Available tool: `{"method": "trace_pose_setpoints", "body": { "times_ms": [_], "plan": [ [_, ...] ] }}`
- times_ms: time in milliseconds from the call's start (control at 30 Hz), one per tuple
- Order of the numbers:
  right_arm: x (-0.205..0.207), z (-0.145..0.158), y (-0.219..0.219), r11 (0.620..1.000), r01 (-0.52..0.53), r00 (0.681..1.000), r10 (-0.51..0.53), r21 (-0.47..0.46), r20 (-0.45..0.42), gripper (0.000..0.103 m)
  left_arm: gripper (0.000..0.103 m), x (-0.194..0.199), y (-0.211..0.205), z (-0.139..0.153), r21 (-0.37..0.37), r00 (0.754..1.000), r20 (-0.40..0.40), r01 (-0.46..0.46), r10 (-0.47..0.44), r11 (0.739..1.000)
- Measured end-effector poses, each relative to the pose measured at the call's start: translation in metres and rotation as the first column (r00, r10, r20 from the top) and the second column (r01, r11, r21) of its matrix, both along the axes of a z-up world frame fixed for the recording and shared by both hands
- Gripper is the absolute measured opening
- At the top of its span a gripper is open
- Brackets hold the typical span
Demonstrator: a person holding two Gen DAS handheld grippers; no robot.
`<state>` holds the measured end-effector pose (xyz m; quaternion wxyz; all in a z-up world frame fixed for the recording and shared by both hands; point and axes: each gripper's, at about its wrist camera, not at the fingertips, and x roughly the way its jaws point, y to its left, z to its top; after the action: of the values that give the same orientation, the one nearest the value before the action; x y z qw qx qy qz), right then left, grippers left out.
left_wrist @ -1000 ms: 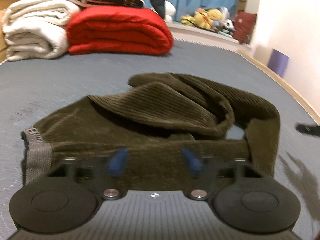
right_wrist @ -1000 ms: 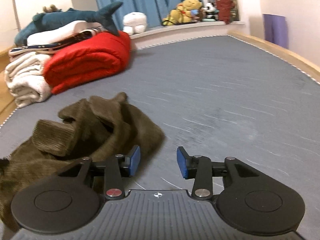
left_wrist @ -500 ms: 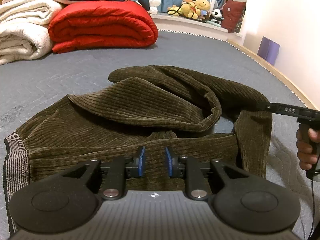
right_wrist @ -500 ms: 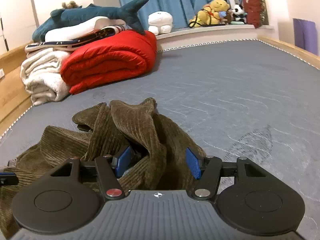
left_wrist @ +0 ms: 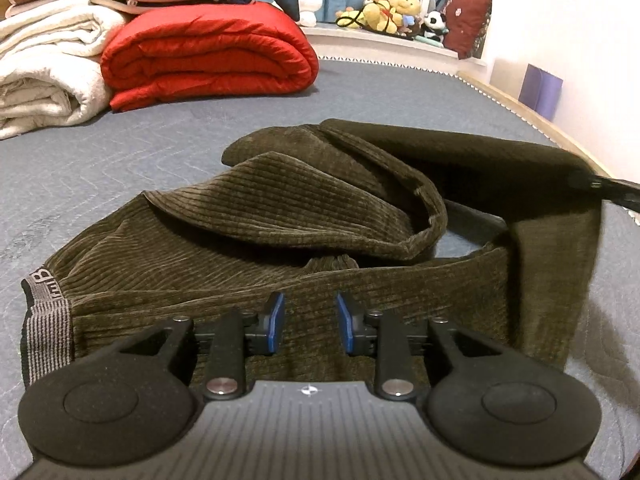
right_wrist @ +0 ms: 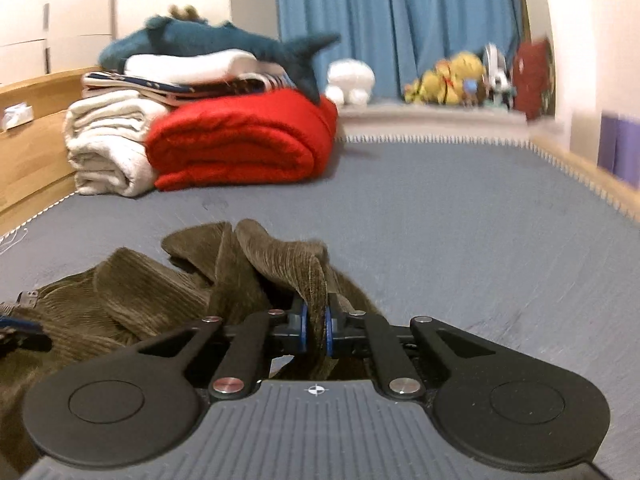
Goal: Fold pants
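Right gripper (right_wrist: 316,330) has just clamped a fold of pants (left_wrist: 280,248), mid-mattress (left_wrist: 120,160) | left gripper (left_wrist: 309,326) narrow, reopening, pinching nothing | risk: thin bite slips, bunched leg drags crooked

right gripper (right_wrist: 316,330): jaws just closed, now pinching a fold of the pants (right_wrist: 280,260), which lay loose between them half a second ago | that fold now lifted off the bed toward the right | left gripper (left_wrist: 310,324): jaws just reopened a little after narrowing, over the waist fabric, nothing pinched
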<state>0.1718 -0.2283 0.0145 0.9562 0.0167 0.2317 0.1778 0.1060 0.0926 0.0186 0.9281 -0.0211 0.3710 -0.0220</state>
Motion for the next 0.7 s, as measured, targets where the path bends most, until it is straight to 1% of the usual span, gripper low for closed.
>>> {"method": "trace_pose_setpoints", "body": {
  "times_ms": [67, 167, 267, 300, 333, 433, 467, 500, 533, 567, 600, 633, 667, 700],
  "plan": [
    [-0.018, 0.014, -0.011, 1.000, -0.004, 1.000, 0.004, -0.001, 0.022, 0.008, 0.033, -0.003, 0.003, 0.002, -0.010, 1.000, 0.007, -0.006, 0.006, 1.000],
    [-0.050, 0.031, -0.030, 0.999, 0.005, 0.997, -0.001, -0.049, 0.077, 0.008, 0.033, -0.007, 0.006, 0.004, -0.034, 1.000, 0.016, -0.006, 0.006, 0.999],
    [-0.078, 0.037, -0.050, 0.996, -0.005, 0.997, 0.012, -0.084, 0.078, 0.008, 0.033, -0.008, 0.007, 0.004, -0.044, 1.000, 0.017, 0.000, 0.001, 0.999],
    [-0.087, 0.036, -0.055, 0.995, -0.021, 0.997, 0.028, -0.099, 0.066, 0.008, 0.033, -0.009, 0.006, 0.004, -0.050, 1.000, 0.014, 0.006, -0.006, 0.999],
    [-0.093, 0.034, -0.060, 0.991, -0.065, 0.997, 0.070, -0.117, 0.033, 0.008, 0.033, -0.009, 0.005, 0.004, -0.055, 1.000, 0.010, 0.014, -0.014, 0.998],
    [-0.107, 0.022, -0.067, 0.960, -0.195, 0.980, 0.180, -0.199, -0.091, 0.009, 0.033, -0.009, -0.003, 0.002, -0.056, 0.999, 0.002, 0.044, -0.044, 0.997],
    [-0.110, 0.017, -0.069, 0.951, -0.220, 0.973, 0.197, -0.220, -0.122, 0.009, 0.033, -0.009, -0.005, 0.001, -0.055, 0.999, 0.000, 0.053, -0.053, 0.997],
    [-0.112, 0.016, -0.071, 0.948, -0.218, 0.973, 0.192, -0.232, -0.129, 0.009, 0.034, -0.009, -0.008, 0.000, -0.052, 0.998, 0.000, 0.059, -0.059, 0.997],
    [-0.113, 0.018, -0.076, 0.955, -0.200, 0.977, 0.177, -0.219, -0.122, 0.009, 0.036, -0.008, -0.011, -0.001, -0.048, 0.998, -0.002, 0.062, -0.062, 0.997],
    [-0.111, 0.024, -0.086, 0.973, -0.166, 0.983, 0.151, -0.160, -0.101, 0.012, 0.037, -0.007, -0.013, -0.002, -0.045, 0.998, -0.004, 0.066, -0.066, 0.997],
    [-0.109, 0.032, -0.098, 0.989, -0.130, 0.989, 0.124, -0.068, -0.080, 0.014, 0.037, -0.007, -0.015, -0.003, -0.044, 0.998, -0.005, 0.068, -0.068, 0.997],
    [-0.104, 0.039, -0.111, 0.995, -0.094, 0.993, 0.095, 0.026, -0.065, 0.018, 0.037, -0.006, -0.016, -0.004, -0.043, 0.998, -0.007, 0.069, -0.069, 0.997],
    [-0.099, 0.044, -0.125, 0.990, -0.045, 0.997, 0.052, 0.131, -0.054, 0.022, 0.037, -0.005, -0.017, -0.005, -0.041, 0.998, -0.008, 0.068, -0.069, 0.997],
    [-0.094, 0.045, -0.135, 0.981, -0.004, 0.998, 0.015, 0.196, -0.054, 0.023, 0.037, -0.004, -0.018, -0.005, -0.038, 0.998, -0.010, 0.067, -0.067, 0.997]
  ]
}}
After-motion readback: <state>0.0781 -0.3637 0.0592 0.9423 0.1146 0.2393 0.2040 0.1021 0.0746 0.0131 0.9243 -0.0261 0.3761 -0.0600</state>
